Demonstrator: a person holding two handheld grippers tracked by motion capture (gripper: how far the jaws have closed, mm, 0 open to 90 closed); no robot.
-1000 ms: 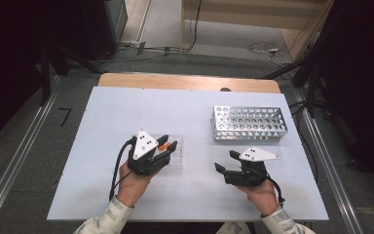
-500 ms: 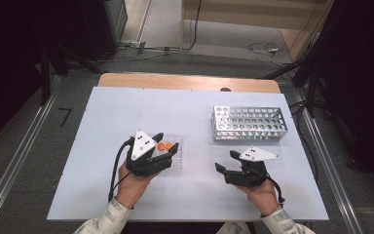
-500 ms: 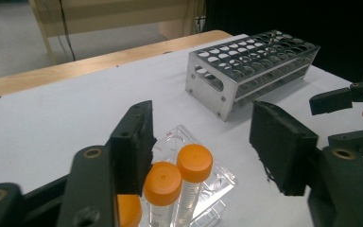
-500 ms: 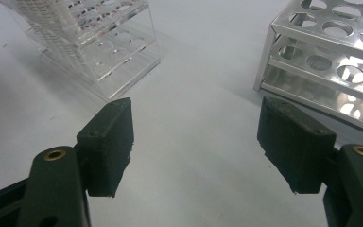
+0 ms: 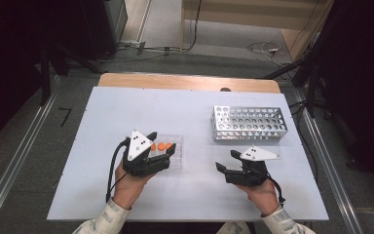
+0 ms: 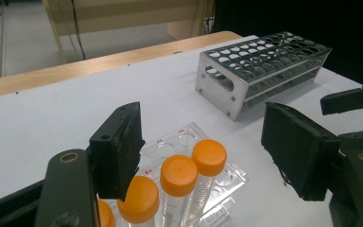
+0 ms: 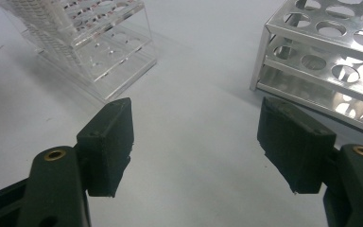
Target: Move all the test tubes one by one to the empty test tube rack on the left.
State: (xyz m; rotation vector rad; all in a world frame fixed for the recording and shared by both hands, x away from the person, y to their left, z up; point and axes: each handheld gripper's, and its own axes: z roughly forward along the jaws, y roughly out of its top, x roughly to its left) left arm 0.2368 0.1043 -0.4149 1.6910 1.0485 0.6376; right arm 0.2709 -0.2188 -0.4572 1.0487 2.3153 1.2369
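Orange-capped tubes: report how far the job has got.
Done: the orange-capped tubes stand in the clear rack. In hand: nothing; the left tongs have just been opening around them without touching, and the right tongs hang open over the table. Left: the metal rack looks empty.

White table (image 5: 126,107) with clear tube rack (image 5: 176,155) and metal rack (image 5: 249,125)

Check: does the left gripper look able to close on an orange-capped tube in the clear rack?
Probably yes: the left gripper has just been opening, and the orange-capped tubes stand unobstructed between its jaws.
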